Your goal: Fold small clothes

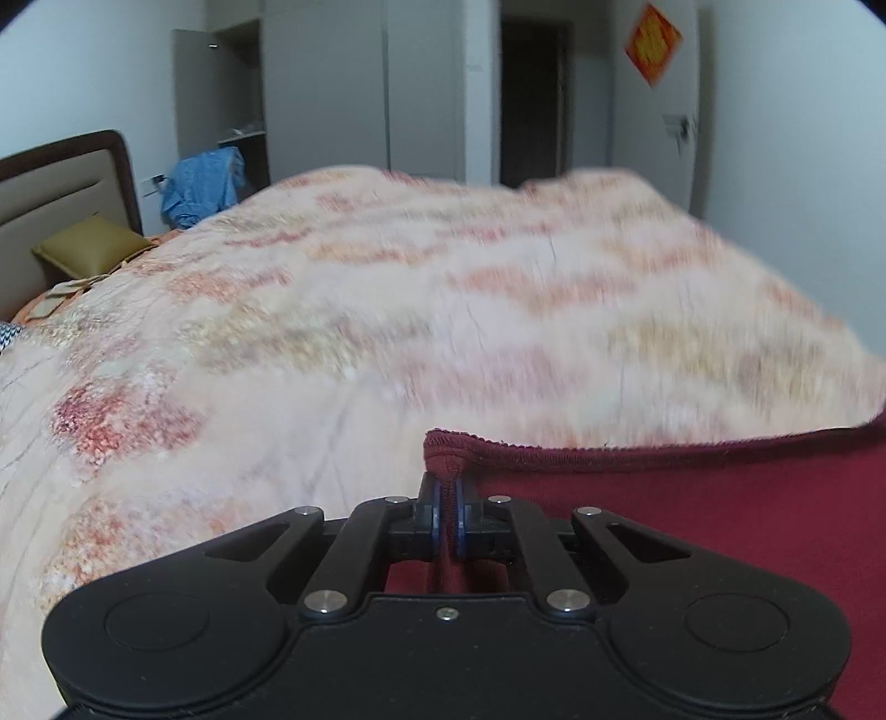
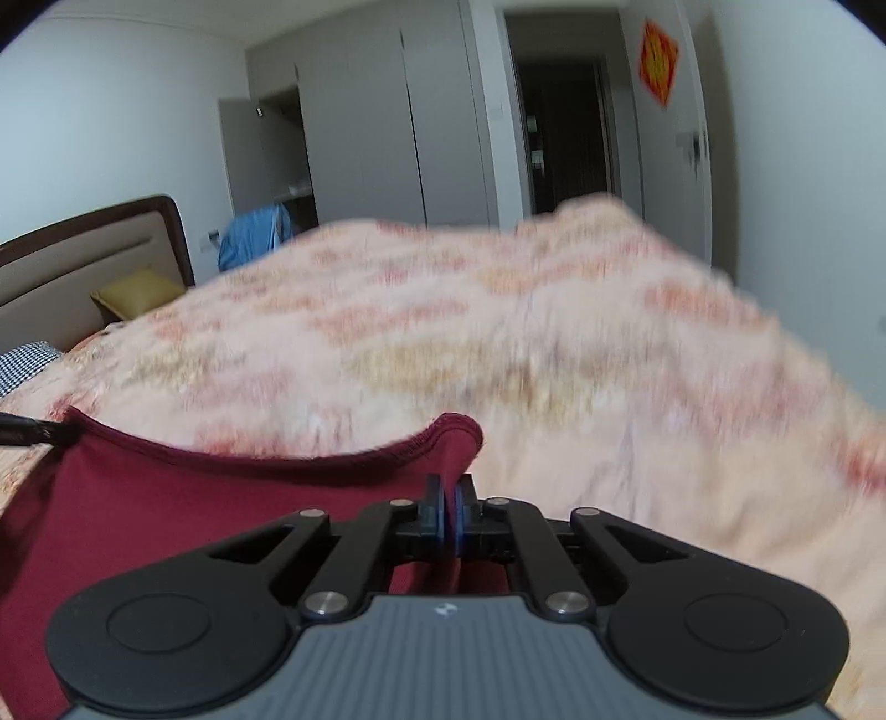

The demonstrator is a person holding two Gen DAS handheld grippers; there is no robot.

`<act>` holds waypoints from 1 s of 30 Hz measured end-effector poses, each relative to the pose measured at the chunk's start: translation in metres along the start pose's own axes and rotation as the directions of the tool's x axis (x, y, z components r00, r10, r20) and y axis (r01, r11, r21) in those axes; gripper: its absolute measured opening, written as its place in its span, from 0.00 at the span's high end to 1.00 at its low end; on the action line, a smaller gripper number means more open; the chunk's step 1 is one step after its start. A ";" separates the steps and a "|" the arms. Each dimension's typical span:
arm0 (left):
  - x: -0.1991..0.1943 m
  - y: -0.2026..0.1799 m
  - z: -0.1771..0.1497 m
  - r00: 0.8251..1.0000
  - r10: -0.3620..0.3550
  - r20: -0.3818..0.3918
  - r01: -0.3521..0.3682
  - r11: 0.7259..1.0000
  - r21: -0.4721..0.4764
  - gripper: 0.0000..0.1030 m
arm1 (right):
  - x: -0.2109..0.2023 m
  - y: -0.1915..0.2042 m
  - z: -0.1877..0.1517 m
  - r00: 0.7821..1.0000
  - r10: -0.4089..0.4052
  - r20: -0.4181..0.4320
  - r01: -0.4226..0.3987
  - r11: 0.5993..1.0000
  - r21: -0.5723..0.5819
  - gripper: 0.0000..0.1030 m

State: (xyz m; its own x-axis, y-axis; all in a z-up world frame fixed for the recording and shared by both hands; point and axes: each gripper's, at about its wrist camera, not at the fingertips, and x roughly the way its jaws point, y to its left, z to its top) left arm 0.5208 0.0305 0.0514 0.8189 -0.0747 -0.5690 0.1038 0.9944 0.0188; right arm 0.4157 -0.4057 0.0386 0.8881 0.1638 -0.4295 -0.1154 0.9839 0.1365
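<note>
- Closest to me is my left gripper (image 1: 447, 512). Its two blue pads are squeezed tight on a corner of the dark red cloth (image 1: 692, 498).
- From that corner the red cloth runs off to the right, with its stitched edge on top.
- My right gripper (image 2: 451, 518) is squeezed tight too. It pinches the other top corner of the same red cloth (image 2: 194, 498), and the cloth runs off to the left.
- In the right wrist view I can see a bit of my other black gripper at the far left end of the cloth edge.
- So the cloth is held by two corners, and its top edge dips a little in the middle between them.
- Behind the cloth is the bed, with a fuzzy pink and orange blanket (image 1: 443, 288). It looks blurry.
- A yellow-green pillow (image 1: 91, 246) sits by the brown headboard (image 1: 66, 183).
- A blue shirt (image 1: 202, 185) hangs near the open wardrobe (image 1: 221, 88).
- A red paper square (image 1: 653, 41) is stuck on the white door, next to a dark doorway (image 1: 534, 99).
</note>
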 end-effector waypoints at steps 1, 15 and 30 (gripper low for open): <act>0.002 0.003 0.004 1.000 0.000 0.004 0.000 1.000 -0.001 0.96 | 0.000 0.001 0.006 1.000 -0.004 0.018 0.004 1.000 -0.003 0.96; 0.077 0.031 -0.024 0.983 -0.063 -0.173 0.040 0.990 -0.132 0.93 | 0.065 -0.012 -0.007 0.986 -0.009 -0.168 0.008 1.000 -0.008 0.87; -0.024 0.018 -0.038 0.996 0.023 -0.081 -0.038 0.981 -0.192 0.01 | -0.052 0.021 -0.049 0.987 -0.160 -0.029 0.157 0.984 -0.085 0.00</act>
State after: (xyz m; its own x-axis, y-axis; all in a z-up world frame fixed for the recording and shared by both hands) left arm 0.4816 0.0528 0.0336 0.7725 -0.0459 -0.6333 -0.0374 0.9924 -0.1175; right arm 0.3453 -0.3901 0.0206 0.8820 0.0058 -0.4713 -0.0116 0.9999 -0.0095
